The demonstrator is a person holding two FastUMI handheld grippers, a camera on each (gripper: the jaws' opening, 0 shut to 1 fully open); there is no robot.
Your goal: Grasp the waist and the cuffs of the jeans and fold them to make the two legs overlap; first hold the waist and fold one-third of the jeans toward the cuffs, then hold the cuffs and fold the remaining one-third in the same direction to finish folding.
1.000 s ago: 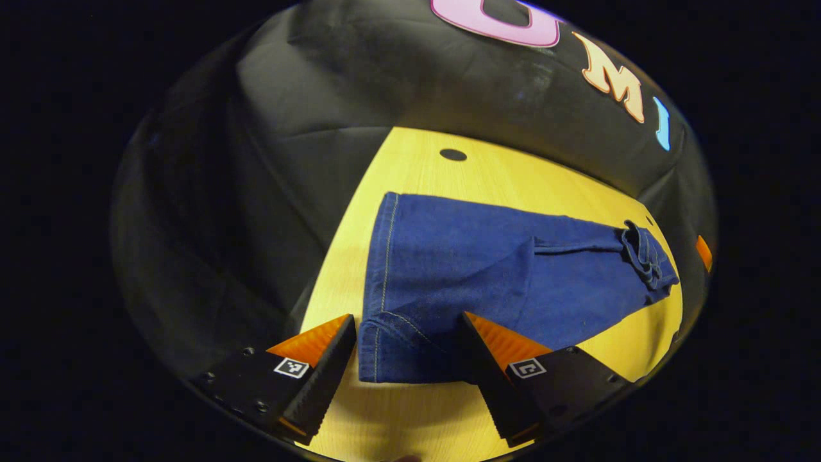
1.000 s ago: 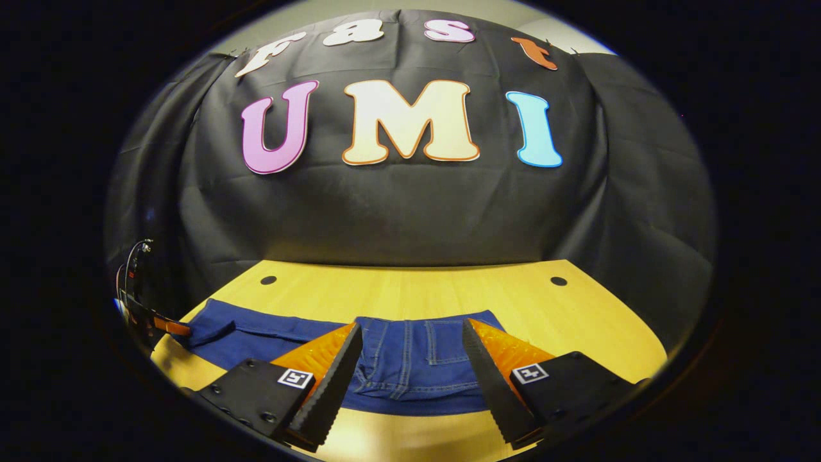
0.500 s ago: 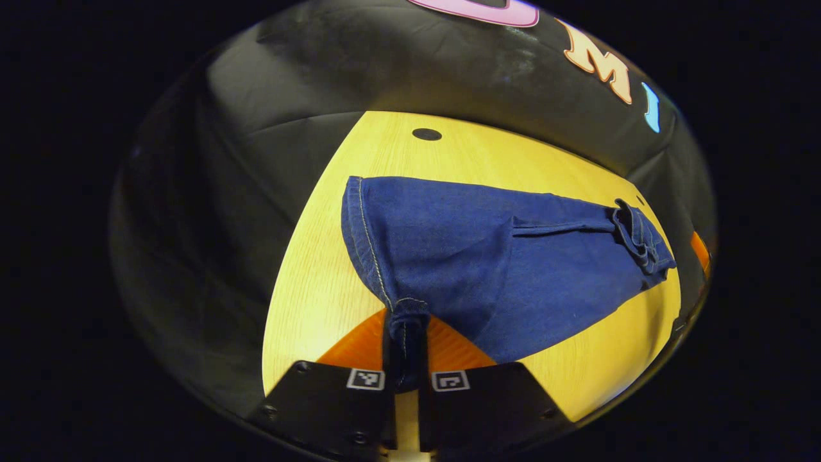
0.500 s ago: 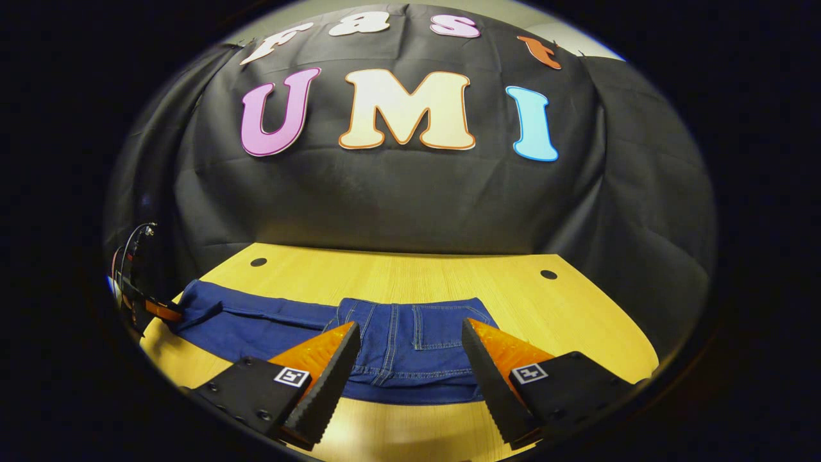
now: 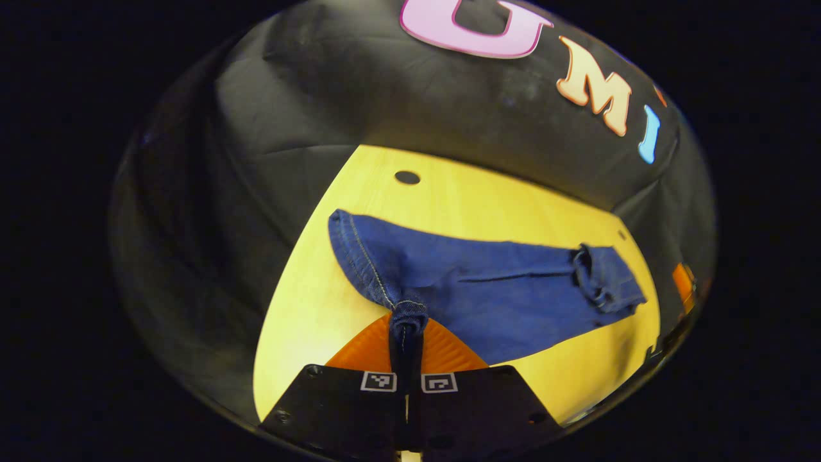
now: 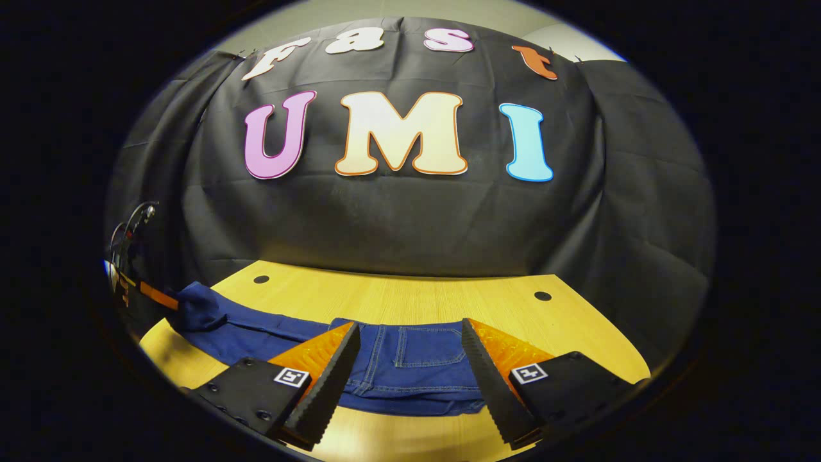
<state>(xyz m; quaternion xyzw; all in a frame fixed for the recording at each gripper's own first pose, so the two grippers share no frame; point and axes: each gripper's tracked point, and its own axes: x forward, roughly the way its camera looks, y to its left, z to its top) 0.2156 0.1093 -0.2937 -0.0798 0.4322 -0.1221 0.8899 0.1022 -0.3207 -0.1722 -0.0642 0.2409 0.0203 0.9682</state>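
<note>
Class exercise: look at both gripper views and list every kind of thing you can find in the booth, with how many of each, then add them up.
Jeans: 1
Wooden table: 1
Round holes in the table top: 2, one left and one right
Grippers: 2, the left gripper and the right gripper
Black cloth wall: 1
Total: 7

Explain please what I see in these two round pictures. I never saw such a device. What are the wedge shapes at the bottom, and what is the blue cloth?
A person holds a two-finger claw in each hand; a camera rides on each. The wedges are the claw's fingers. In the left gripper view, the left claw is shut on the cuff end of the jeans, which lie on a wooden table. In the right gripper view, the right claw is open, its fingers on either side of the waist as seen from here.
</note>
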